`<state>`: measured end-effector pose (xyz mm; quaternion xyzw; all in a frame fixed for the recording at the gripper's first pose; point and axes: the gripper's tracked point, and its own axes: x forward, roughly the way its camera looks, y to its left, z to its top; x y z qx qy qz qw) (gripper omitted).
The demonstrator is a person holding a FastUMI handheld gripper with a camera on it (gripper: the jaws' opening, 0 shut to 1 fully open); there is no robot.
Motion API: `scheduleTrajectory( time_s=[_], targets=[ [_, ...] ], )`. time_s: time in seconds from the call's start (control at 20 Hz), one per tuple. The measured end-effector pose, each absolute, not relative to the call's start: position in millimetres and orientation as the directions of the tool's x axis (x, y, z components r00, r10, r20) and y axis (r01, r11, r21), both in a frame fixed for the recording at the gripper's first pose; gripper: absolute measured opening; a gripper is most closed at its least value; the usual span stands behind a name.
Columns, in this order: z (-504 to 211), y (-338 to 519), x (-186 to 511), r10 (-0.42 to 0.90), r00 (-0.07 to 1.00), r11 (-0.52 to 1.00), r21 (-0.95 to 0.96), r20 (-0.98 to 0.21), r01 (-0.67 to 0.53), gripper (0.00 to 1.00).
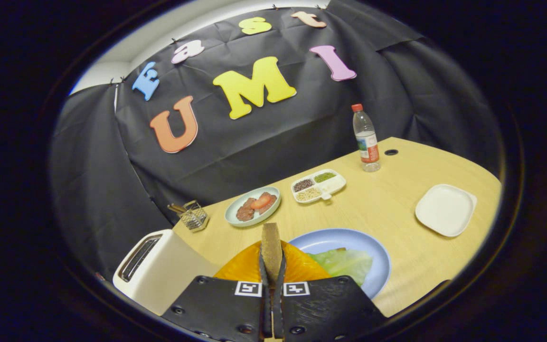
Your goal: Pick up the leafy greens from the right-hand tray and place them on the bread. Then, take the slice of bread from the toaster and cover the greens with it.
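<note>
A white toaster [159, 270] with smooth rounded sides stands at the left edge of the pale wood-grain table [387, 204], its long slot dark. Just behind it, near the table's back edge, sits a small wire basket [193, 216]. Further right along the back edge lies a round pale-green plate [253, 205] with reddish-brown slices of meat, then a white tray [318, 185] split into 4 compartments of grains and seeds, then an upright clear plastic bottle [366, 138] with a red cap, beside a round dark hole in the tabletop. Close to the front edge, the gripper [272, 259] has its 2 fingers closed tight on a thin slice of bread [271, 247], held upright on edge, its crust brown and rough. Beneath and beyond the fingers sits a round blue plate [349, 242] carrying a crinkled green lettuce leaf [344, 262] beside something smooth and orange. Toward the right edge rests a bare white square plate [446, 210] with rounded corners.
</note>
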<state>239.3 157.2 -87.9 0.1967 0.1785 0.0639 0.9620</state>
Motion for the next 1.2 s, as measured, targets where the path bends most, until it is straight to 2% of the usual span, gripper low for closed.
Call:
scheduleTrajectory(
  time_s=[0.35, 0.45, 0.5, 0.65, 0.7, 0.8, 0.95, 1.2],
  targets=[
    [-113.7, 133.4, 245.4, 0.159, 0.919, 0.934, 0.357, -0.36, -0.021, 0.04],
    [-117.3, 125.6, 246.1, 0.155, 0.917, 0.937, 0.349, -0.368, -0.018, 0.14],
    [-121.0, 120.7, 247.7, 0.143, 0.915, 0.94, 0.341, -0.376, -0.007, 0.14],
    [-130.7, 106.0, 248.8, 0.145, 0.904, 0.941, 0.34, -0.403, 0.001, 0.29],
    [-135.0, 100.8, 251.5, 0.135, 0.901, 0.943, 0.331, -0.412, 0.011, 0.3],
    [-137.7, 88.7, 253.4, 0.112, 0.9, 0.952, 0.305, -0.422, 0.024, 0.41],
    [-138.8, 79.1, 252.4, 0.097, 0.9, 0.957, 0.288, -0.424, 0.033, 0.44],
    [-95.8, 53.8, 220.3, 0.046, 0.947, 0.981, 0.194, -0.317, 0.017, 0.74]
  ],
)
